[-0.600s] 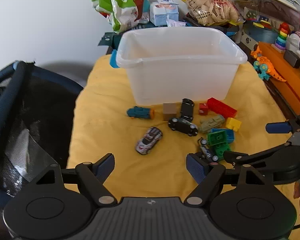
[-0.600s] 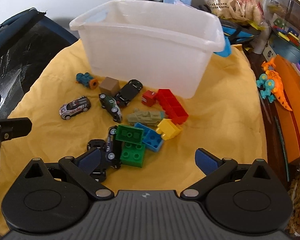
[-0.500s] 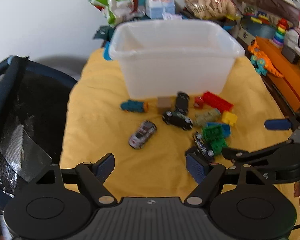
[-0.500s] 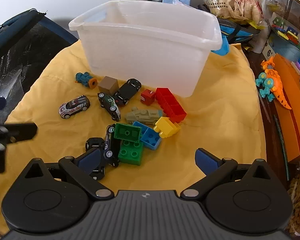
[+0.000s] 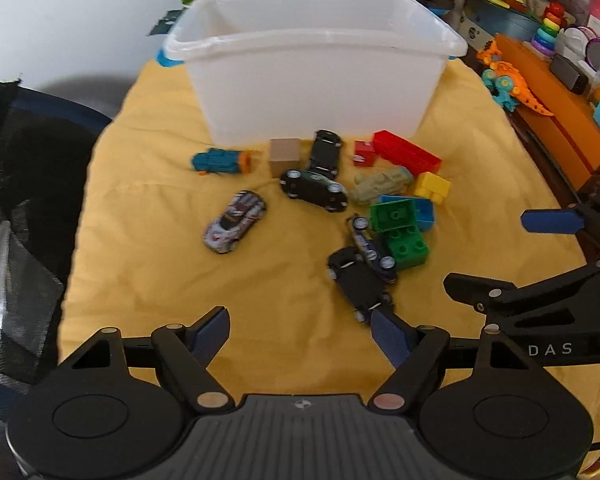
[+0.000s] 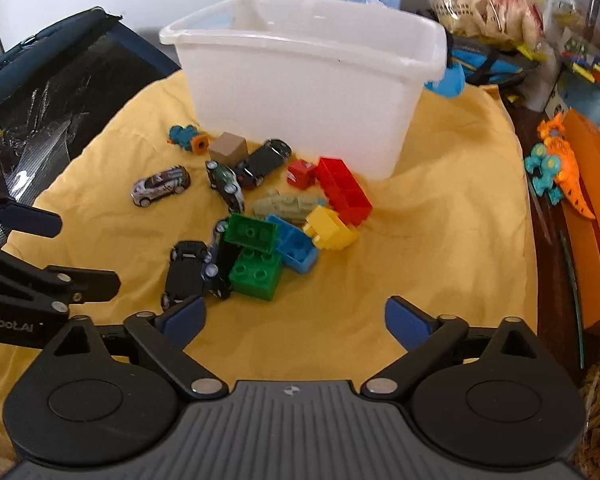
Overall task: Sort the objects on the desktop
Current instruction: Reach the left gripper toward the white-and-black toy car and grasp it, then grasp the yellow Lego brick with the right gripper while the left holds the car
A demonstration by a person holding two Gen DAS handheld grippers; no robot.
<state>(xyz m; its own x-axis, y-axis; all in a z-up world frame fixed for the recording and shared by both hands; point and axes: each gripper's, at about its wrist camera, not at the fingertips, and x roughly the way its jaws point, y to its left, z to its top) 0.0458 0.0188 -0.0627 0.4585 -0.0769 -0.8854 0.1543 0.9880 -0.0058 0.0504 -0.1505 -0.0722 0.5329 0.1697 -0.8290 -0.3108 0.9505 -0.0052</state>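
Note:
A white plastic bin (image 5: 316, 80) (image 6: 304, 92) stands at the back of a yellow cloth (image 5: 148, 240) (image 6: 440, 240). In front of it lie toy cars and building bricks: a silver car (image 5: 234, 226) (image 6: 161, 185), black cars (image 5: 358, 282) (image 6: 186, 270), green bricks (image 5: 404, 236) (image 6: 256, 268), a red brick (image 5: 406, 154) (image 6: 343, 190), a yellow brick (image 5: 432, 187) (image 6: 330, 233), a blue toy (image 5: 220, 161) (image 6: 186, 139). My left gripper (image 5: 300, 334) is open and empty, near the front of the cloth. My right gripper (image 6: 296, 318) is open and empty, just behind the green bricks.
A dark mesh chair (image 5: 16, 200) (image 6: 48, 80) stands at the left. An orange shelf with a toy dinosaur (image 5: 508, 80) (image 6: 556, 164) and other toys runs along the right. Snack bags and boxes (image 6: 488, 4) crowd the back behind the bin.
Both grippers have moved forward toward the toys, which now look larger and closer. Both stay open. No toy has moved.

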